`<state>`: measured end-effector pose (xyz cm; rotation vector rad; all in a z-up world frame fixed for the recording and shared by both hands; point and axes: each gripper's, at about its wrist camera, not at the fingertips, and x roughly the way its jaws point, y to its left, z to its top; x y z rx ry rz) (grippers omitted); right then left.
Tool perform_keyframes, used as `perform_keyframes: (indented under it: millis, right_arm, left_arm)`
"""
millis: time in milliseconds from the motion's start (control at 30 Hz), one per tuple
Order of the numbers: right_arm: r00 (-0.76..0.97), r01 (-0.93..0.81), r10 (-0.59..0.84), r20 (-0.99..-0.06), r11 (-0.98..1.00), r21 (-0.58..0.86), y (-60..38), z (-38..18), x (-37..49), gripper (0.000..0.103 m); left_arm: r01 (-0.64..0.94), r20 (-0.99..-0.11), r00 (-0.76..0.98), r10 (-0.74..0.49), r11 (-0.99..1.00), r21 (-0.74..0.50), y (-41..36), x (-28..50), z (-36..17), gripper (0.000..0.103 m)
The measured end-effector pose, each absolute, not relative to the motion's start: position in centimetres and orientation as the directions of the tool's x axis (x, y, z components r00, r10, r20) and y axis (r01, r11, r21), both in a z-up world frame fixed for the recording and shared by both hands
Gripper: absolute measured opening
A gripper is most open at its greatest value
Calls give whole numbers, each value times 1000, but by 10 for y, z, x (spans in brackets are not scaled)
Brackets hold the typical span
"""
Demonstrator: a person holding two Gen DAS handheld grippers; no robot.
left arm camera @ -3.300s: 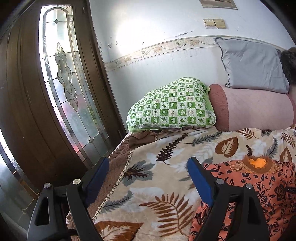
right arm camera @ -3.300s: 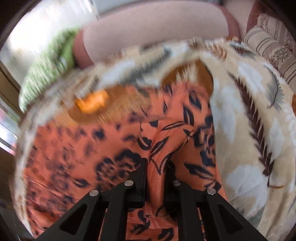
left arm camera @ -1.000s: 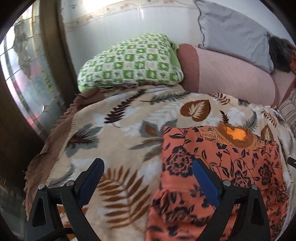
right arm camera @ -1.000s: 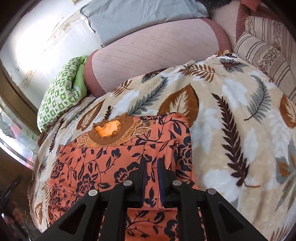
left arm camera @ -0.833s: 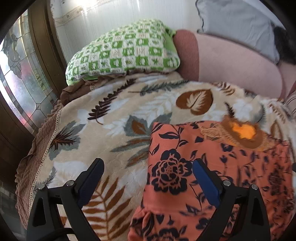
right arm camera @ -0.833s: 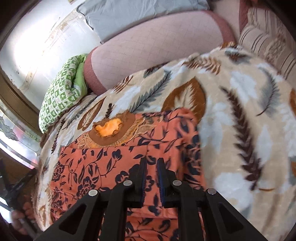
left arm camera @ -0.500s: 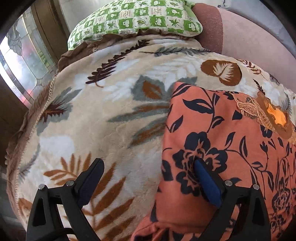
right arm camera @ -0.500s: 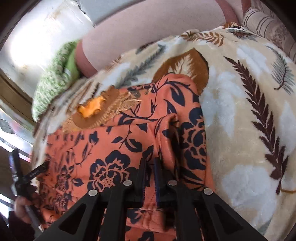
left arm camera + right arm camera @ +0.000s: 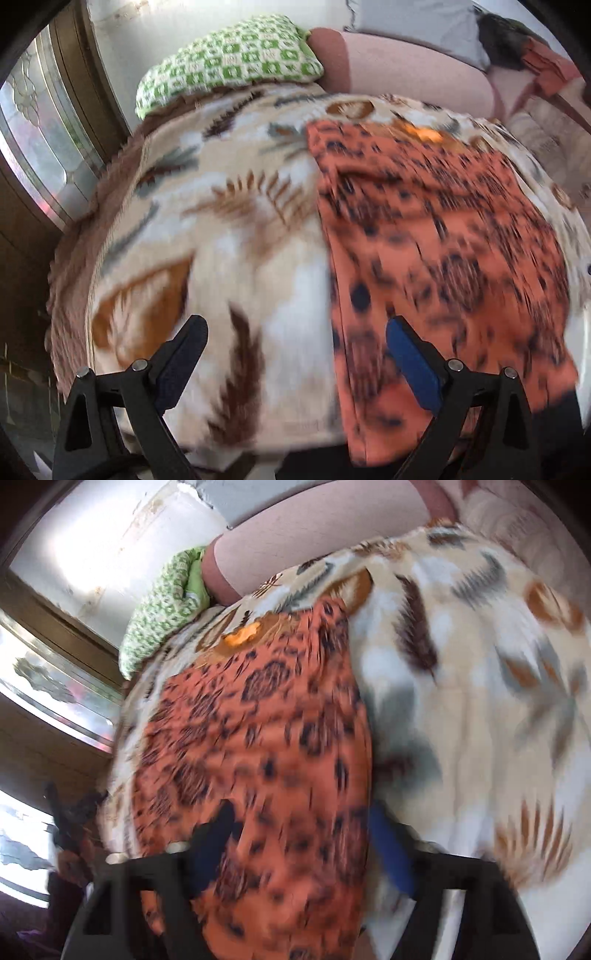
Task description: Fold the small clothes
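- Garment (image 9: pixel 436 236), orange with a dark flower print, lies spread flat on the leaf-patterned blanket (image 9: pixel 229 221).
- Left gripper (image 9: pixel 295 354) hangs over the garment's left edge, jaws wide apart, holding nothing.
- Right gripper (image 9: pixel 299 834) has just been opening; its jaws now stand apart, the garment's right edge below them, not pinched.
- Green pillow (image 9: pixel 229 62) lies behind the blanket.

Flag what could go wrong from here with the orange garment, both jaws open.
1. The orange floral garment hangs over the near edge of the leaf-print blanket; nothing grips it, so it may slide off.
2. The right gripper has just been opening, jaws straddling the garment's side edge; the fold may relax.
3. The left gripper is open over the garment's other edge; closing there could pinch blanket too.
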<state>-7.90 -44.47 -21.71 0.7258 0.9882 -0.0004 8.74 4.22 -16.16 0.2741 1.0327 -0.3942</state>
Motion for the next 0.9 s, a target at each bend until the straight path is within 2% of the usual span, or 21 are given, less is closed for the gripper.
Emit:
perform_keyframes:
  millis: [167, 333, 367, 400, 500, 600, 667, 700, 733, 767, 800, 833, 867, 900]
  right_arm:
    - [478, 393, 365, -799, 724, 566, -430, -261, -127, 80]
    - [424, 509, 411, -807, 629, 587, -428, -332, -150, 80]
    - [438, 515, 431, -789, 599, 613, -428, -343, -152, 80]
    - [460, 520, 451, -765, 561, 644, -429, -352, -154, 80]
    - [568, 516, 507, -648, 393, 761, -433, -381, -160, 80]
    - [572, 500, 592, -568, 297, 813, -423, -399, -156, 80]
    - [605, 456, 603, -519, 272, 847, -417, -399, -155, 80]
    - [619, 438, 597, -510, 277, 855, -416, -395, -156, 78]
    - [626, 421, 596, -503, 285, 861, -413, -391, -154, 75]
    - [623, 408, 603, -498, 293, 865, -416, -386, -156, 64]
    - [614, 401, 604, -508, 317, 860, -414, -382, -154, 39]
    - [601, 402, 594, -536, 355, 844, -412, -376, -151, 27]
    - [597, 400, 584, -550, 378, 835, -411, -370, -150, 21]
    - [597, 394, 578, -556, 393, 831, -410, -364, -149, 18]
  left_arm:
    - [443, -899, 354, -257, 893, -81, 57, 36, -185, 98]
    - [398, -877, 332, -347, 895, -203, 66, 39, -197, 96]
    - [387, -872, 324, -366, 893, -230, 68, 43, -199, 88]
    - [368, -873, 317, -372, 896, -248, 70, 48, -201, 75]
    - [360, -858, 264, -441, 870, -337, 69, 59, -211, 54]
    - [359, -859, 228, -458, 860, -363, 63, 61, -220, 49]
    - [392, -850, 158, -503, 822, -413, 54, 58, -228, 49]
    - [395, -860, 148, -488, 827, -401, 50, 56, -231, 49]
    - [400, -868, 147, -473, 832, -385, 47, 54, -234, 49]
    - [414, -869, 139, -474, 825, -384, 44, 51, -236, 49]
    - [421, -871, 133, -473, 823, -382, 43, 50, -237, 49]
    - [423, -878, 127, -462, 826, -373, 43, 48, -239, 49]
    - [422, -883, 121, -454, 828, -368, 43, 48, -241, 40]
    - [421, -885, 116, -451, 829, -367, 44, 48, -241, 23]
